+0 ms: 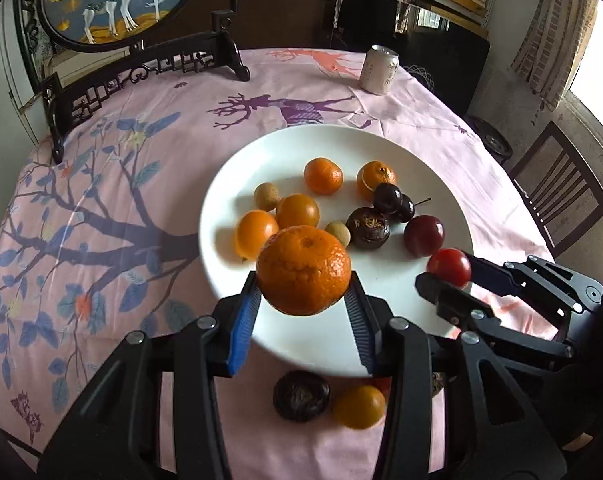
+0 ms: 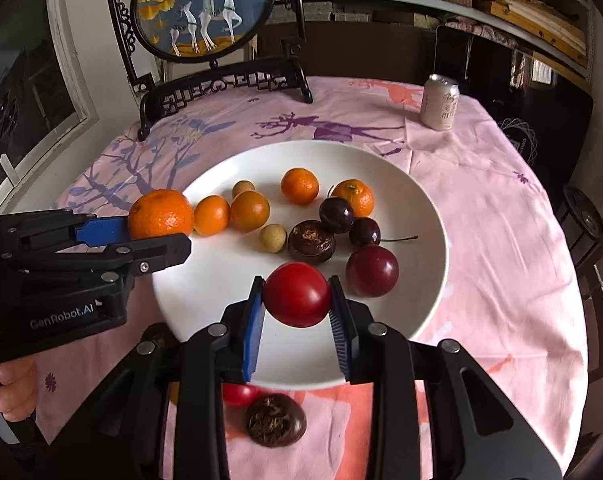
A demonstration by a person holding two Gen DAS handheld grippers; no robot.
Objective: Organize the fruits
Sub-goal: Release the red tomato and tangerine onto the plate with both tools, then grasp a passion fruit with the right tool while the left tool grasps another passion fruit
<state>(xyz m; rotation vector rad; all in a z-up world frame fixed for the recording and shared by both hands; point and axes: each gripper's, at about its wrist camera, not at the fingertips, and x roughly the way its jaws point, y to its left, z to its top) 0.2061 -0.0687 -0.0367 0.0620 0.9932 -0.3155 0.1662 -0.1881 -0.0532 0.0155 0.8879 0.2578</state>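
Left claw clamps mandarin, stem-end up; right claw clamps round tomato.

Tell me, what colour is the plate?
The plate is white, clearest in the right wrist view.

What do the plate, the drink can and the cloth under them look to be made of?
The plate looks like glazed white ceramic: smooth and opaque, with soft shadows; melamine cannot be ruled out. The can looks like thin metal, with a silvery rim and a pale printed wall. The cloth is a soft printed fabric, matte pink, with creases.
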